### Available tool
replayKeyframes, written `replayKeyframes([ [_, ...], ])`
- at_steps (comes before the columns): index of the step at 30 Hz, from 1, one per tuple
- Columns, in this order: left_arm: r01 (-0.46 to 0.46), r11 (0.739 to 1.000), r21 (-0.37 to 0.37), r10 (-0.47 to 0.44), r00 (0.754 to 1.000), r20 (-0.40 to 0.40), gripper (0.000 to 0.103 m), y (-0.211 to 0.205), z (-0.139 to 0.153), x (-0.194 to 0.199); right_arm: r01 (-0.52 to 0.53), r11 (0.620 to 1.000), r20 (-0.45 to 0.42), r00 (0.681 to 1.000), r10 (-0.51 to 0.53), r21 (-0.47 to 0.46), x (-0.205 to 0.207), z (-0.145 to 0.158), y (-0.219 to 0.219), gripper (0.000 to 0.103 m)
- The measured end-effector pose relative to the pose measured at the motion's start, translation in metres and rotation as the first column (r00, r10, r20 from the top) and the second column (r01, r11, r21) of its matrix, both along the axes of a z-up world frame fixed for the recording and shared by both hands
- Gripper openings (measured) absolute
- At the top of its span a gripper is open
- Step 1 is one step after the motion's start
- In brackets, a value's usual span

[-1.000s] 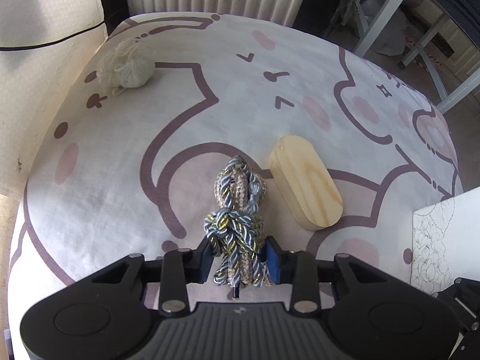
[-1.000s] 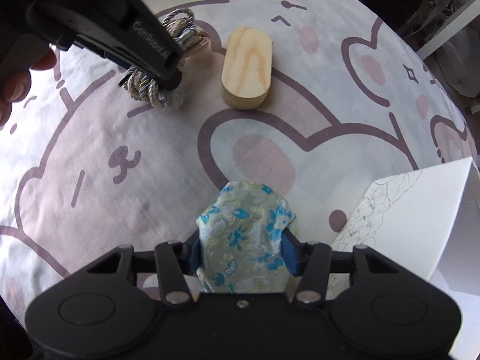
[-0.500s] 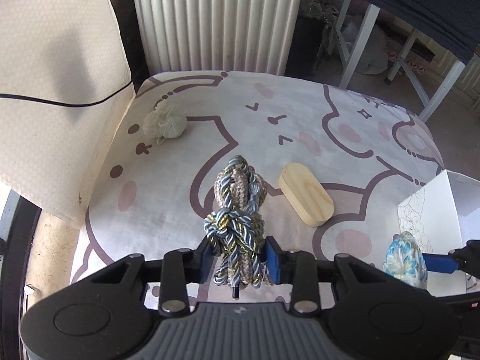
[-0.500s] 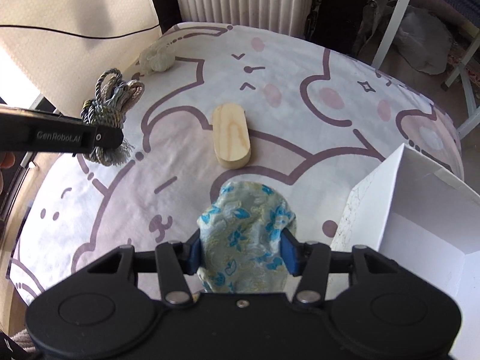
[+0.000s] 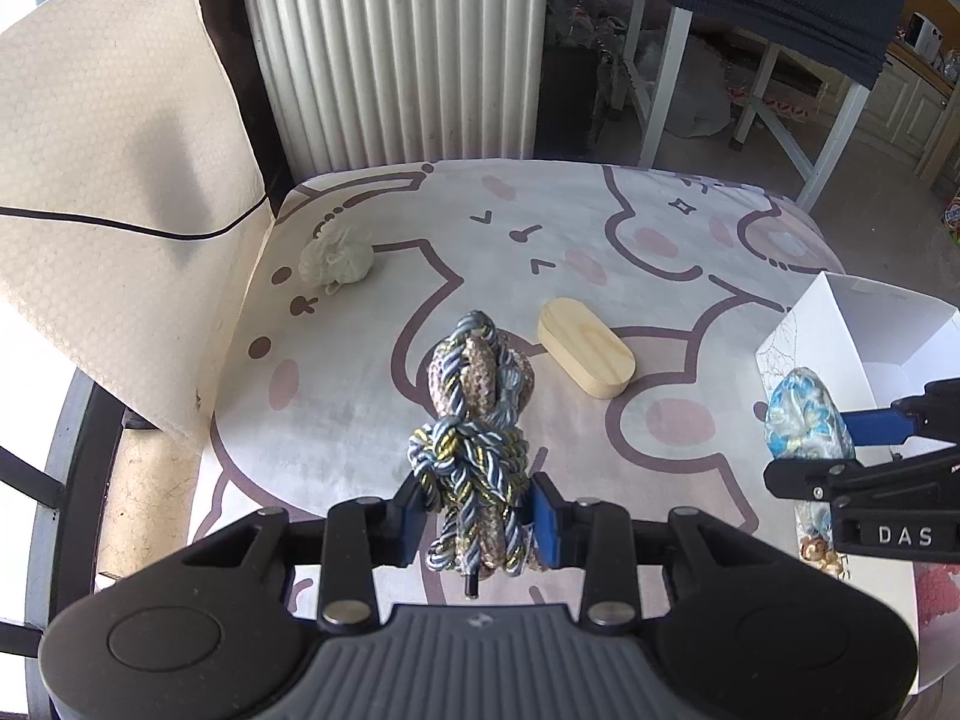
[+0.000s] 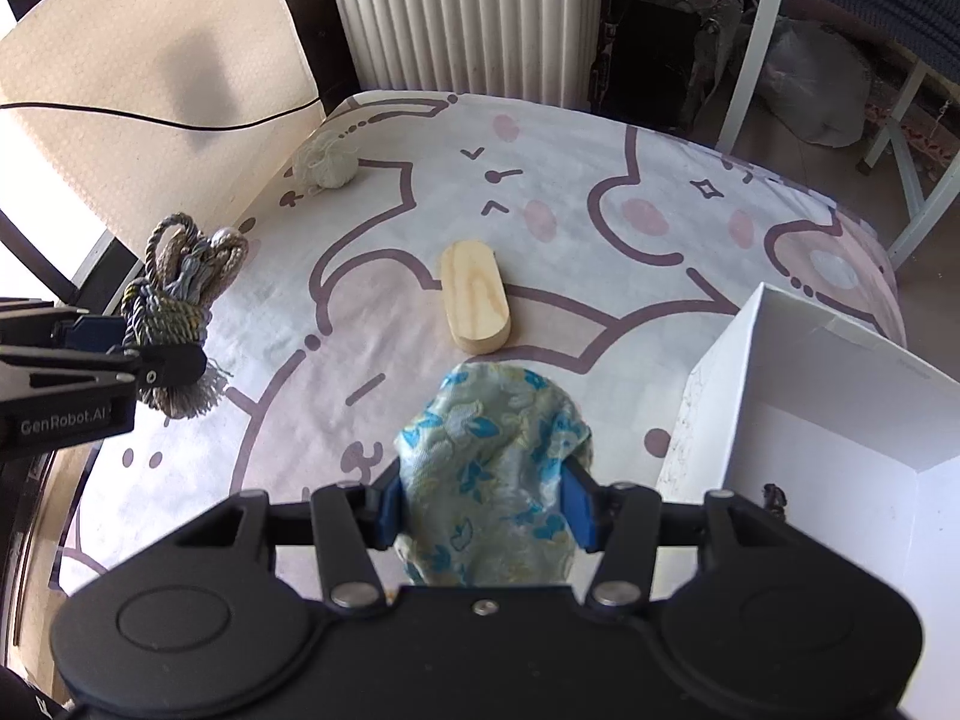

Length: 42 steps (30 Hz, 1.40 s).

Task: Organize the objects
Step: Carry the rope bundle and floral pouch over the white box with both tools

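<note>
A bunny-print cloth [image 5: 372,372] is covering the table by a radiator [image 5: 396,48], the left gripper [image 5: 474,519] reading "GenRobot.AI" is squeezing a rope [image 5: 474,420], the right gripper [image 6: 483,510] reading "DAS" is squeezing a pouch [image 6: 492,468] beside a white box [image 6: 840,420] maybe holding something small, seen only from the right.

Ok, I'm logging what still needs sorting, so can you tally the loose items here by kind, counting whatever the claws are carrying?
Braided cord bundles: 1, held in the left claw
Floral fabric pouches: 1, held in the right claw
Oval wooden blocks: 1, on the table
Cream yarn balls: 1, on the table
Total: 4
</note>
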<state>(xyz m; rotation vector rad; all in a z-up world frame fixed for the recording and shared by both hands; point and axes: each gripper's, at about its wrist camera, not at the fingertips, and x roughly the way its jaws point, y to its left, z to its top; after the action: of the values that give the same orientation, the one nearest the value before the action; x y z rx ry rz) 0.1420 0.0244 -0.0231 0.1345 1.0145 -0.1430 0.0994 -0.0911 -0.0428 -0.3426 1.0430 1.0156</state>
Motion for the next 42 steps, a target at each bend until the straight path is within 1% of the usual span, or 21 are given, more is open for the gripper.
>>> replayKeyframes([
  [6,0.025,1.000,-0.005,-0.024,1.000,0.019,0.037,-0.013,0.009,-0.014,0.023,1.000,0.011,1.000,-0.023,0.010,0.003,0.010,-0.021,0.053],
  [12,0.070,0.997,-0.013,-0.070,0.997,0.034,0.037,-0.037,0.015,-0.025,0.059,0.997,0.014,0.998,-0.059,0.056,0.013,0.024,-0.056,0.053],
  [16,0.119,0.993,-0.020,-0.118,0.992,0.031,0.037,-0.061,0.015,-0.029,0.095,0.993,0.012,0.995,-0.096,0.064,0.024,0.027,-0.081,0.053],
  [20,0.190,0.981,-0.026,-0.189,0.981,0.040,0.037,-0.090,0.016,-0.032,0.135,0.989,0.012,0.991,-0.136,0.056,0.038,0.023,-0.103,0.053],
  [25,0.310,0.950,-0.043,-0.307,0.950,0.061,0.037,-0.131,0.017,-0.039,0.194,0.980,0.014,0.981,-0.194,0.035,0.056,0.015,-0.131,0.053],
  [30,0.410,0.911,-0.049,-0.407,0.912,0.051,0.037,-0.167,0.012,-0.045,0.242,0.970,0.013,0.970,-0.242,-0.004,0.070,0.002,-0.157,0.053],
  [33,0.470,0.882,-0.047,-0.468,0.883,0.048,0.037,-0.190,0.007,-0.050,0.263,0.964,0.009,0.965,-0.263,-0.028,0.077,-0.008,-0.170,0.053],
  [37,0.535,0.842,-0.064,-0.535,0.844,0.023,0.037,-0.215,-0.002,-0.058,0.281,0.958,-0.001,0.960,-0.281,-0.061,0.084,-0.020,-0.187,0.053],
  [42,0.603,0.789,-0.116,-0.610,0.792,-0.024,0.037,-0.246,-0.016,-0.070,0.299,0.948,-0.014,0.953,-0.302,-0.104,0.092,-0.037,-0.208,0.053],
])
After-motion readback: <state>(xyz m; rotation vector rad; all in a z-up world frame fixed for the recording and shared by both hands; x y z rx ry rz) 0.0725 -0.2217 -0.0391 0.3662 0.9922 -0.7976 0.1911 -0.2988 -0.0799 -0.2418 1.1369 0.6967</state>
